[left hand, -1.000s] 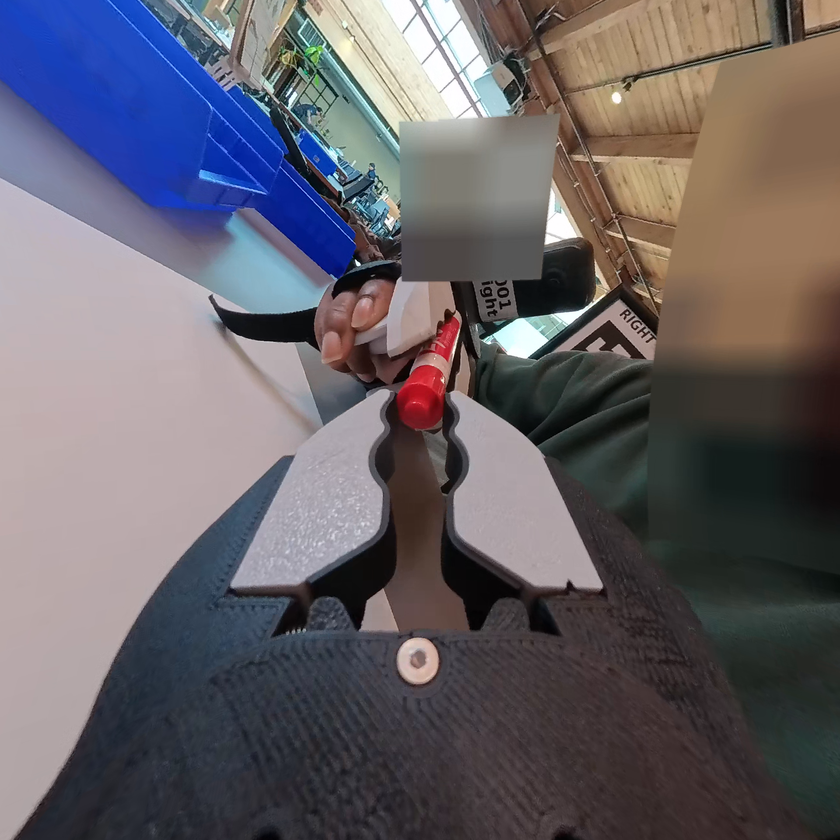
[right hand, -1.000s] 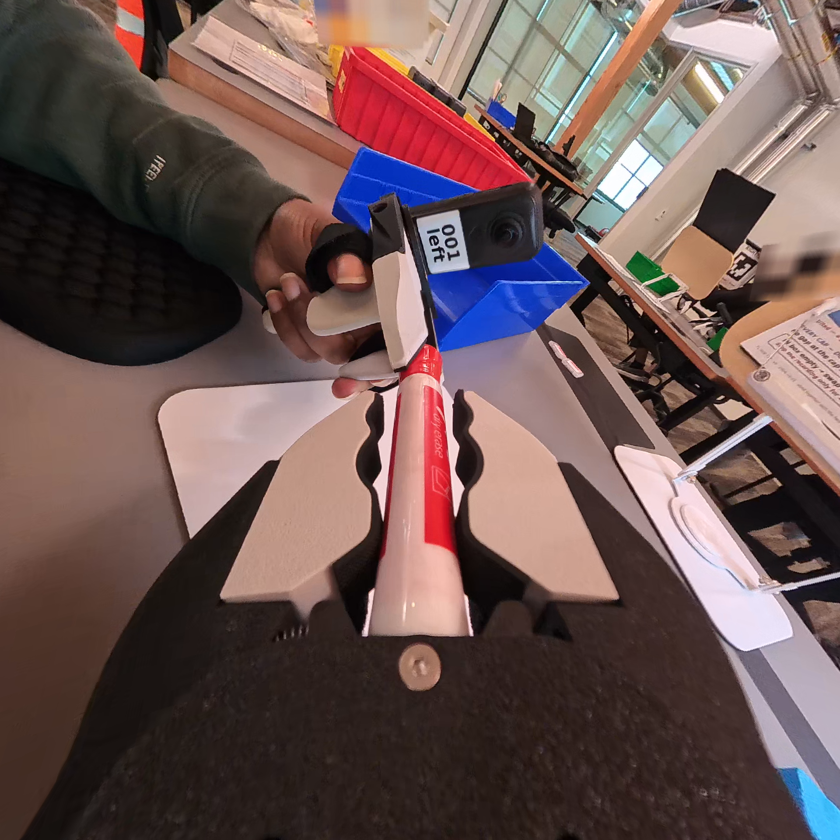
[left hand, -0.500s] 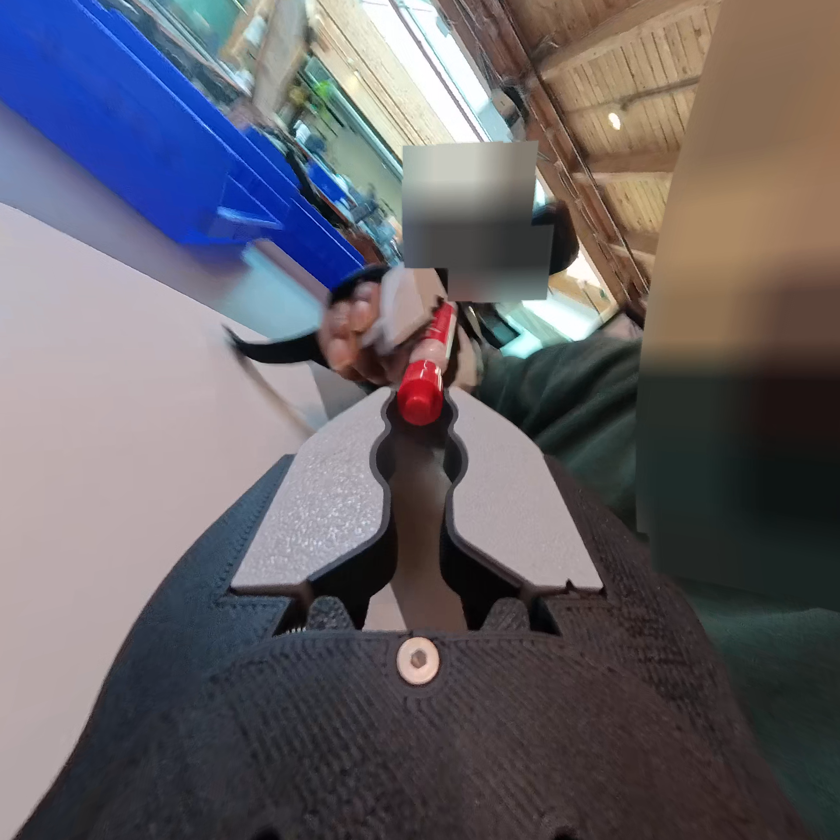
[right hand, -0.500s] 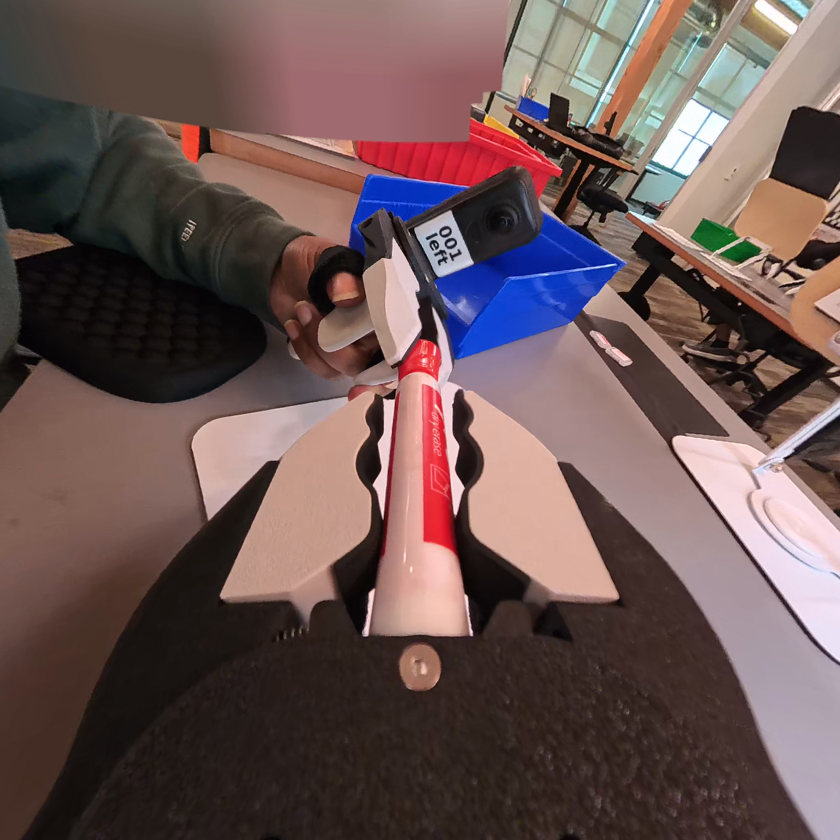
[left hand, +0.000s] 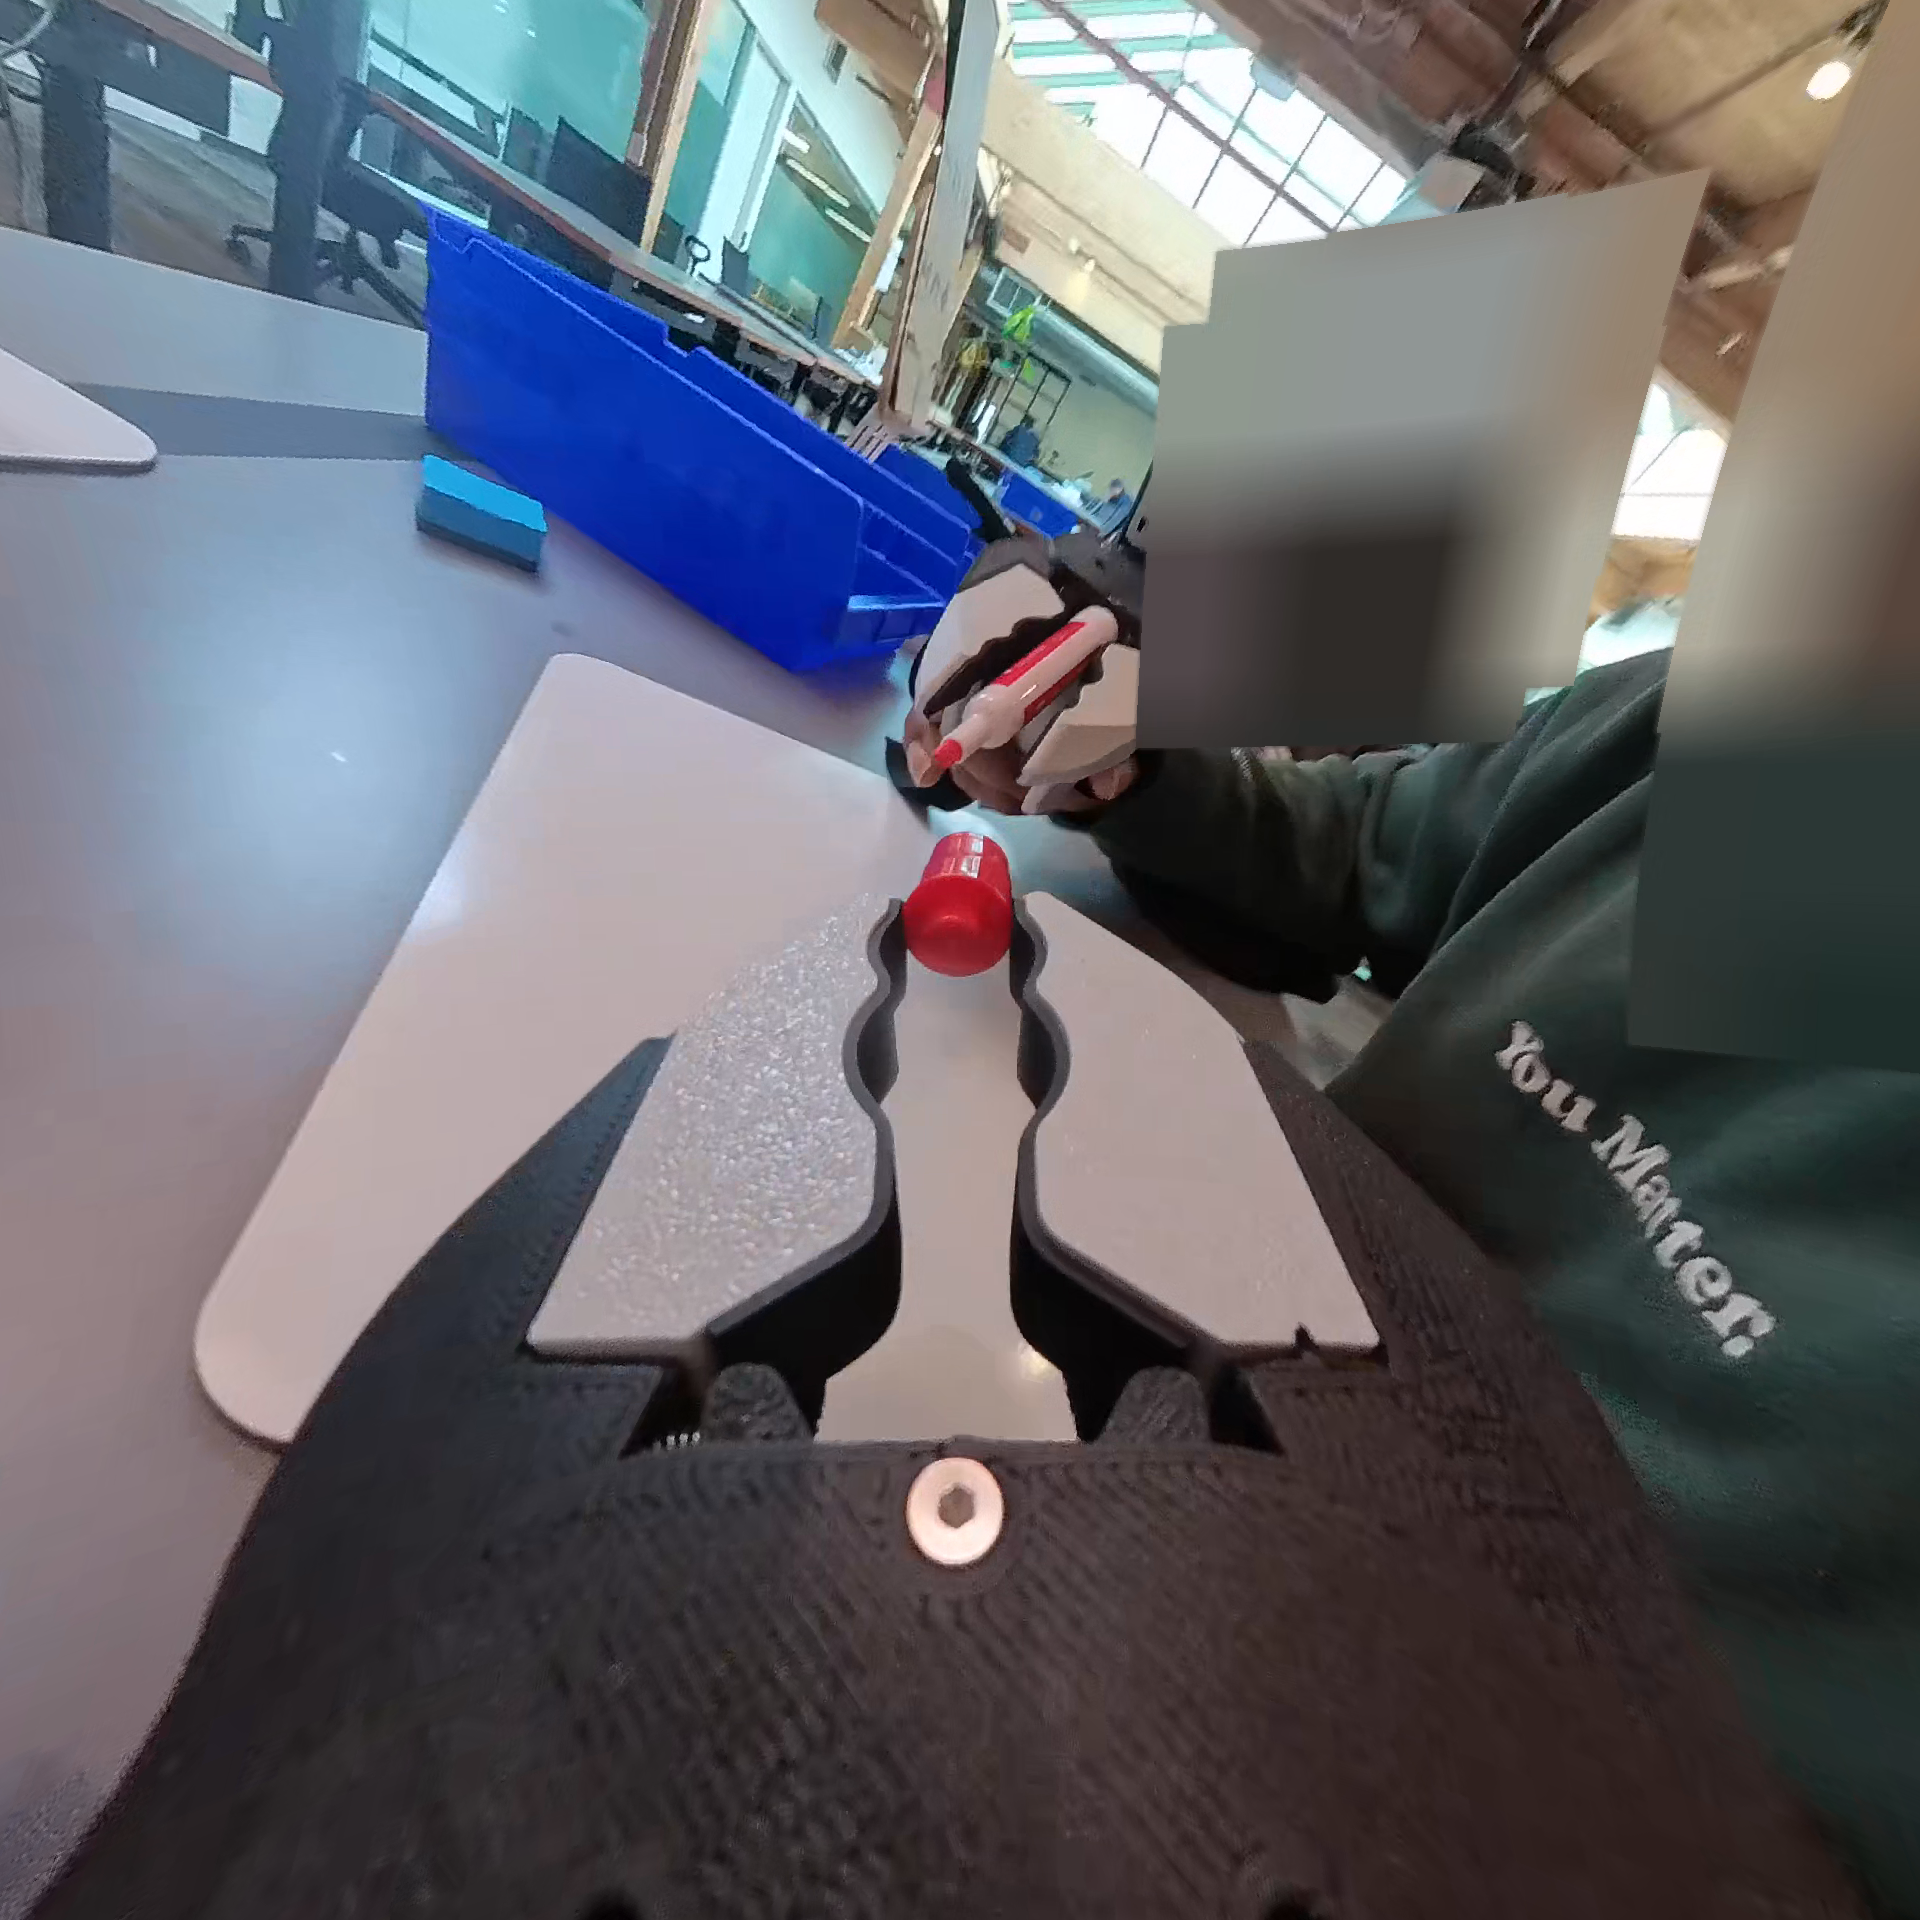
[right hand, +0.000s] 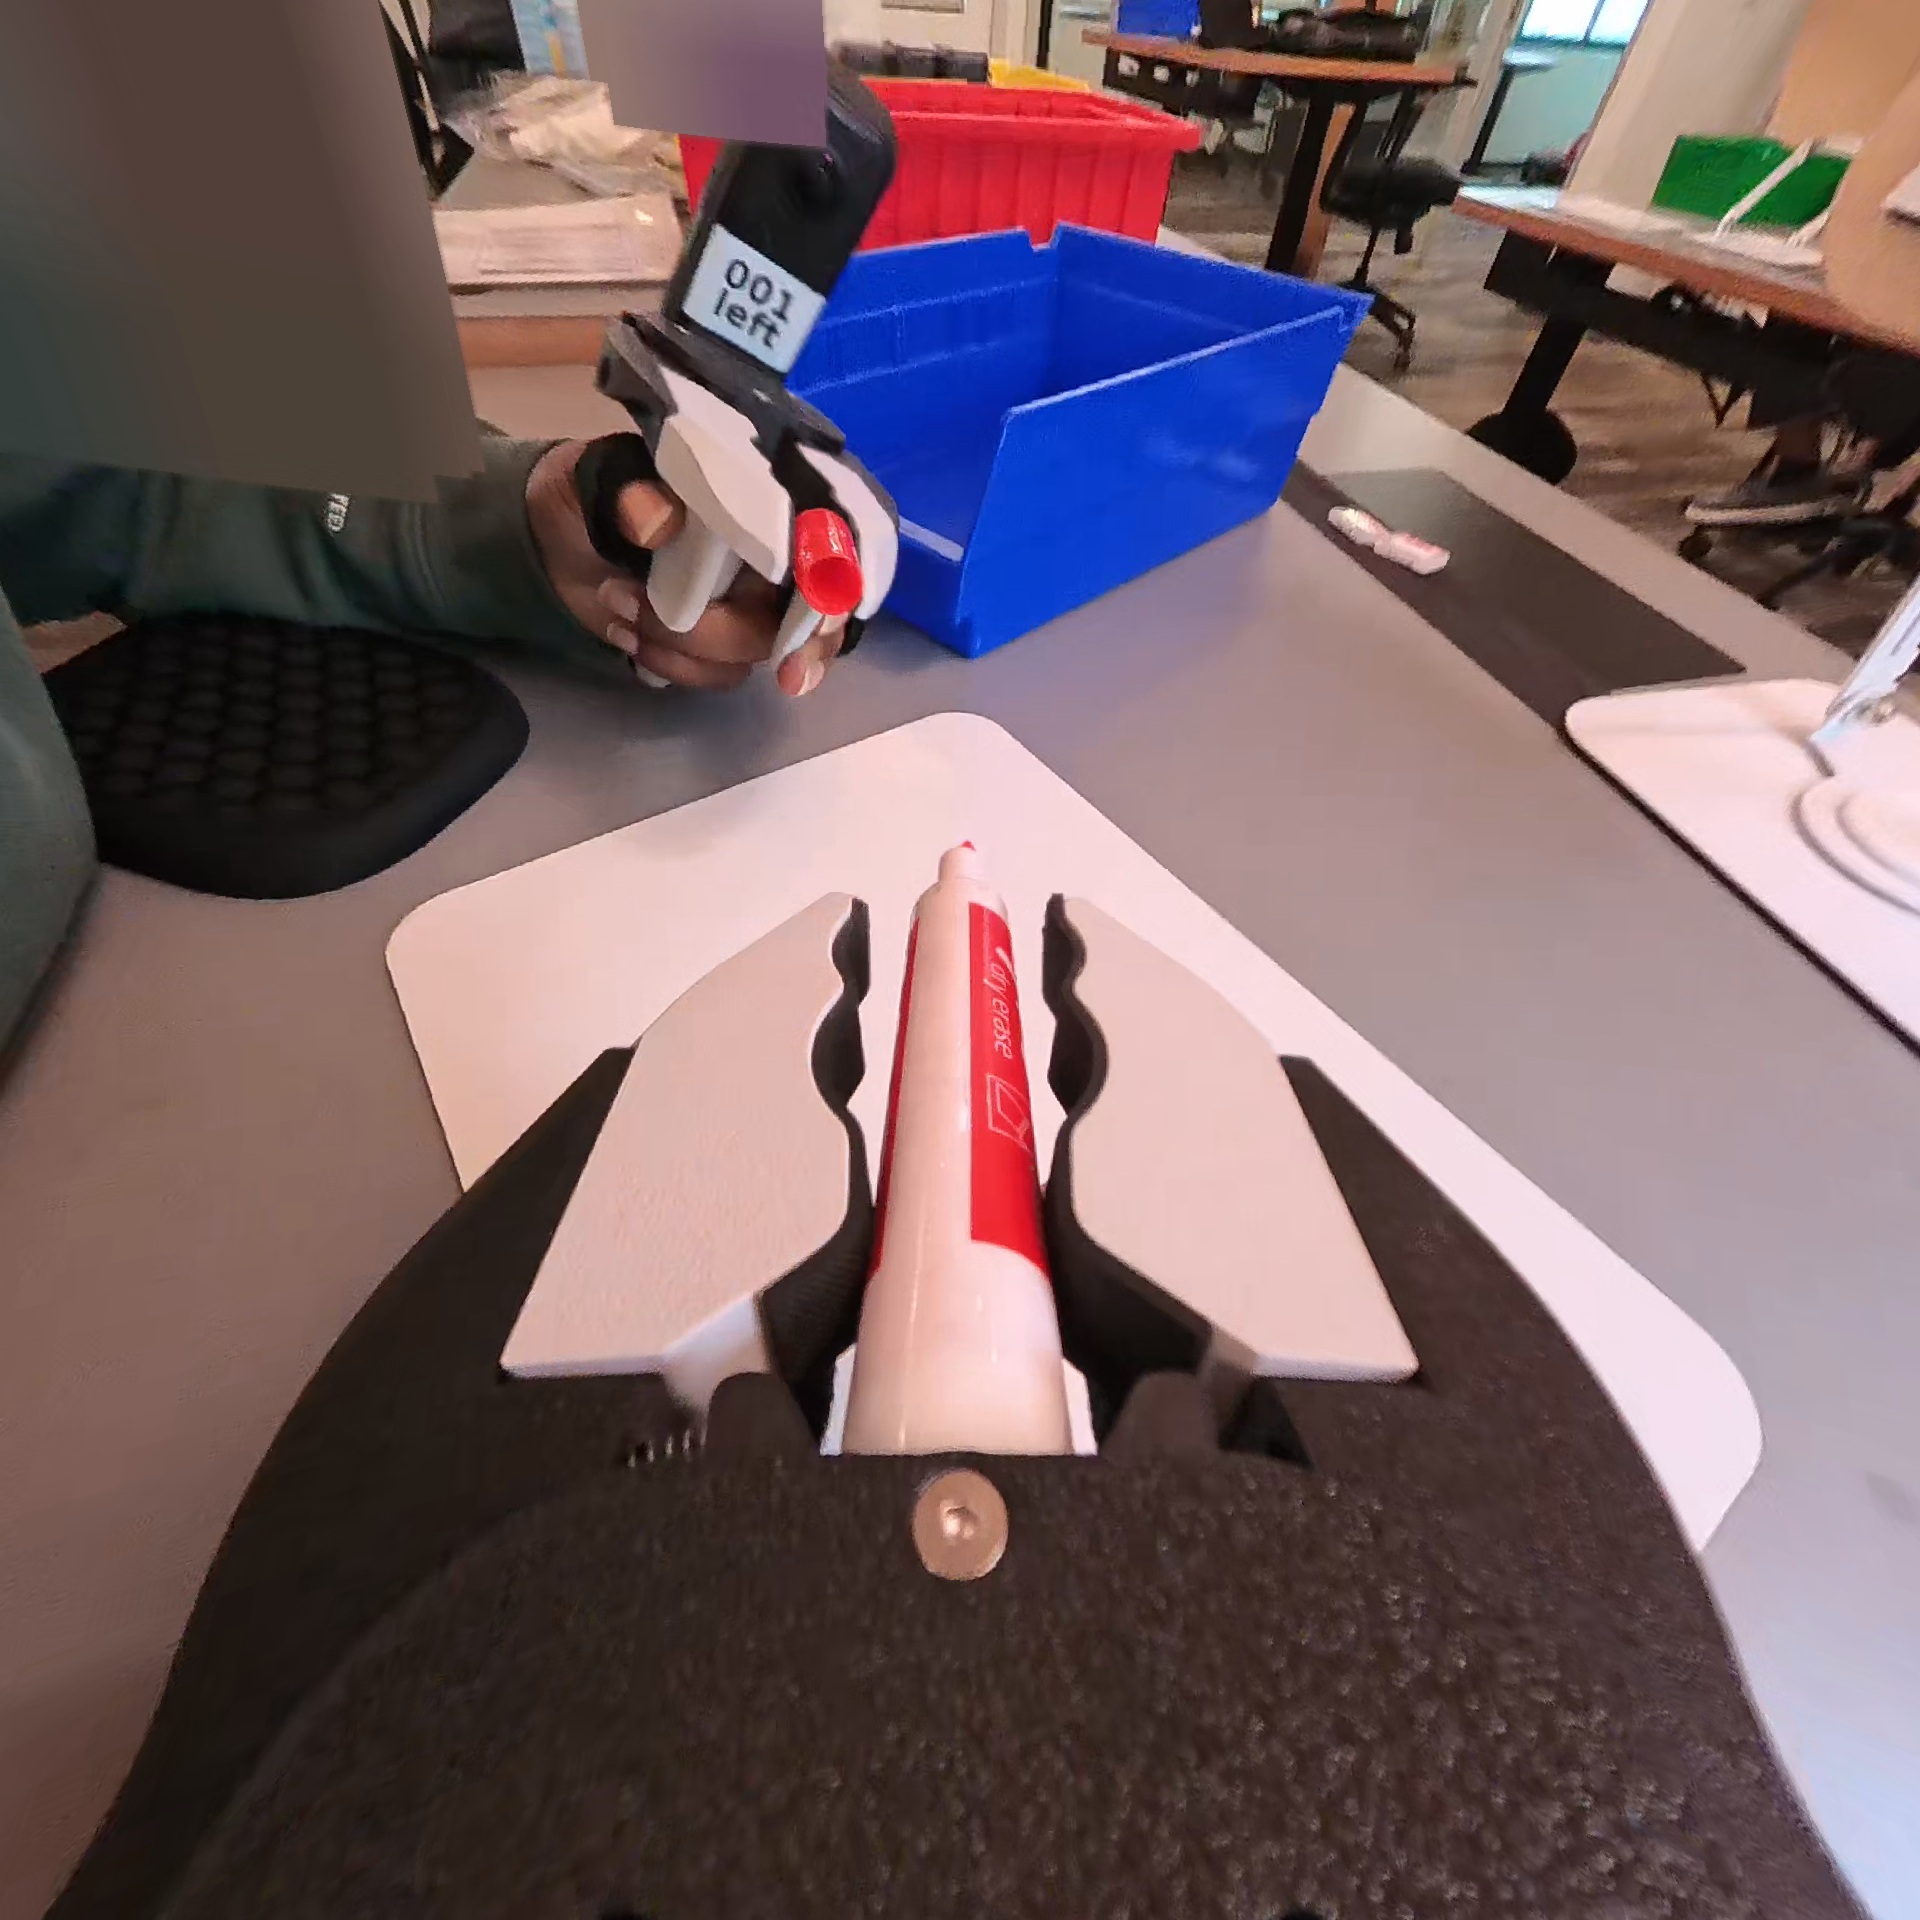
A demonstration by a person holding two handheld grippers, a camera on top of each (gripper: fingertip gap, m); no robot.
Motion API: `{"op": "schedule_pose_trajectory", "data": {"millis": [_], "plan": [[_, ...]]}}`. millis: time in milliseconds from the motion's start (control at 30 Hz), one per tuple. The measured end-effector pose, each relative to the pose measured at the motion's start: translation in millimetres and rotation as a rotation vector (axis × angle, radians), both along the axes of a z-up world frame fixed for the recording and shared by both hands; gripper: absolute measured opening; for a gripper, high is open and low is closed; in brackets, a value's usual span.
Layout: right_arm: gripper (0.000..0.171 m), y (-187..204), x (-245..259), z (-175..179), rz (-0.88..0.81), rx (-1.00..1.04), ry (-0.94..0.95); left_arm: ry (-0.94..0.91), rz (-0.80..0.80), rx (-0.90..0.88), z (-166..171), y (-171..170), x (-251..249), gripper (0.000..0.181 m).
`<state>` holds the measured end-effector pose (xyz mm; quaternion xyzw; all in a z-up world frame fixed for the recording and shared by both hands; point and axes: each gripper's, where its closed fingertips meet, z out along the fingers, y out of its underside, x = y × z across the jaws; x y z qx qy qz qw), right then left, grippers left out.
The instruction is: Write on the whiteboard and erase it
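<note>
**Cap off, marker bared over the board**

I am holding the marker (right hand: 961, 1132) in my right gripper (right hand: 956, 914), whose two fingers are pressing on the white-and-red barrel from either side, so that it is lying lengthwise along the gap between them. Its red tip is sticking out past the fingertips and pointing over the whiteboard (right hand: 582, 935), which is lying flat on the grey table (right hand: 1299, 748); I cannot tell whether the tip is touching the surface.

My left gripper (left hand: 958, 914) is pinching the red cap (left hand: 958, 920) between its fingertips, the closed end facing my camera. From the right wrist view the same cap (right hand: 826, 566) is showing its open mouth, held up above the table and well apart from the marker.

The whiteboard (left hand: 582, 935) is looking clean in both views. A blue eraser (left hand: 481, 512) is sitting on the table beyond the board, just beside a blue bin (left hand: 665, 457). A black mesh cushion (right hand: 260, 748) is resting on the table's left side, under the person's green sleeve (right hand: 312, 540).
</note>
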<state>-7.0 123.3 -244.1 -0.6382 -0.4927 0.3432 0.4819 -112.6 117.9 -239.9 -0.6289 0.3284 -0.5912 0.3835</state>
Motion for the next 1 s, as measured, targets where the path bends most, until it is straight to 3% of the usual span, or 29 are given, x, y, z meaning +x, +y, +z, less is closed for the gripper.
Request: {"op": "schedule_pose_trajectory", "data": {"millis": [400, 600, 1000], "plan": [[0.033, 1, -20, -21, 0.016, -0.021, -0.2, 0.087, 0.059, 0.184, -10, -14, -7, 0.019], [0.033, -5, -47, -38, 0.089, -0.13, -0.401, 0.126, 0.144, 0.278, -9, -6, -26, 0.019], [0.033, 16, -89, -61, 0.164, -0.162, -0.655, 0.183, 0.151, 0.291, -17, -4, -41, 0.019]]}}
